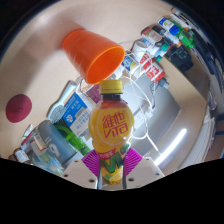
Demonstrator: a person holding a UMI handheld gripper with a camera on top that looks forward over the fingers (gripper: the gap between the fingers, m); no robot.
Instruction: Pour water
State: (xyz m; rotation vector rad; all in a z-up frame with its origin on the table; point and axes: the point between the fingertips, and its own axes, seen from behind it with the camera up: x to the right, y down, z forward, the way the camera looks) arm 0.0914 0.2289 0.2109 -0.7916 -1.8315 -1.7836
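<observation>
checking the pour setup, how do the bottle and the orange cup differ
The bottle is gripped between the fingers; the cup lies beyond it, held by nothing visible. The bottle has a yellow label and orange cap; the cup is plain orange. The bottle is capped; the cup's mouth is open, facing the bottle. Both look tilted.

The gripper (112, 166) is reaching forward with its jaws closing on a bottle (112, 125), which is standing out ahead of them, pointing away from the camera. The magenta pads (94, 162) are pressing against the bottle's lower body from the left and right. The view around the gripper is sitting strongly tilted.
</observation>
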